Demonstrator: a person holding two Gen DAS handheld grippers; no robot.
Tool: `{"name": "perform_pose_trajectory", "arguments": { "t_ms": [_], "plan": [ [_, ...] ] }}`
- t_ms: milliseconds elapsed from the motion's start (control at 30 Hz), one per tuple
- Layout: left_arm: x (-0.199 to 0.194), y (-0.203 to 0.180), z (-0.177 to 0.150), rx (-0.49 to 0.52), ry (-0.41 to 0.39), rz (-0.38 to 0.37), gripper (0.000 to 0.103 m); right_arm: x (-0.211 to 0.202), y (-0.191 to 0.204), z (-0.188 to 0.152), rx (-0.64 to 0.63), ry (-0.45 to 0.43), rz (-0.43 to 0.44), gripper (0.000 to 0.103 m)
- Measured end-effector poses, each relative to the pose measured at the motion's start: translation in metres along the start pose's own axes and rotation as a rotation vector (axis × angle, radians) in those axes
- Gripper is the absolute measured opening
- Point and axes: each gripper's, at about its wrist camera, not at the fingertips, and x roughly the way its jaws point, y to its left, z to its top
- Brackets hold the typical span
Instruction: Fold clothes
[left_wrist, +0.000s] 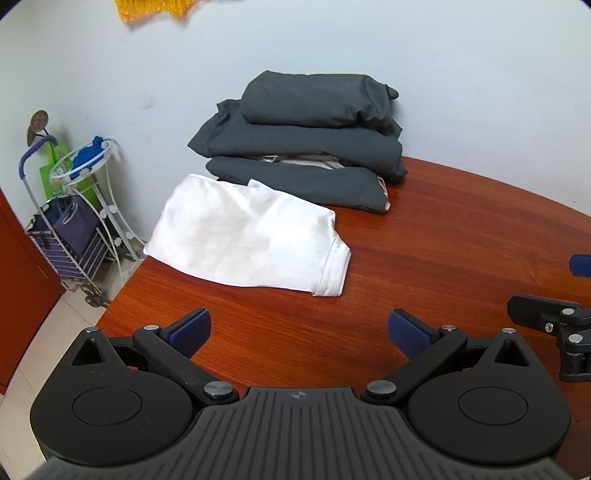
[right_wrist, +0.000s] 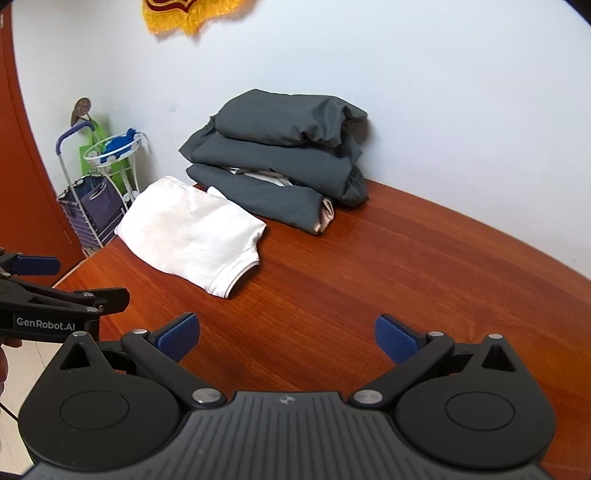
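Note:
A folded white shirt (left_wrist: 247, 236) lies on the wooden table (left_wrist: 443, 258) near its far left edge; it also shows in the right wrist view (right_wrist: 192, 236). Behind it, a stack of folded dark grey clothes (left_wrist: 306, 140) rests against the wall, also in the right wrist view (right_wrist: 277, 155). My left gripper (left_wrist: 299, 332) is open and empty, held above the table in front of the shirt. My right gripper (right_wrist: 288, 338) is open and empty, above bare table (right_wrist: 406, 277) to the right of the shirt. Each gripper shows at the edge of the other's view.
A wire shopping trolley with a purple bag (left_wrist: 70, 240) and a white wire stand (left_wrist: 88, 162) are on the floor left of the table. A white wall (left_wrist: 443, 74) runs behind the table. A red-brown door (right_wrist: 22, 166) is at far left.

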Motion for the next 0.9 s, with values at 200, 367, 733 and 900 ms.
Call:
{"name": "perform_pose_trajectory", "arguments": {
  "t_ms": [200,367,733,900],
  "plan": [
    [0.001,-0.001,0.001,-0.003,0.005,-0.003,0.103,0.007,0.003,0.009,-0.010,0.019,0.003,0.102],
    [0.001,0.001,0.007,-0.009,0.004,0.002,0.103,0.006,0.000,0.008,-0.008,-0.006,0.025,0.102],
    [0.001,-0.015,0.003,0.003,-0.019,0.038,0.103,0.011,-0.007,0.012,-0.014,-0.012,0.026,0.102],
    [0.004,-0.016,0.004,0.008,-0.022,0.031,0.103,0.013,-0.012,0.013,-0.007,-0.010,0.021,0.102]
  ]
}}
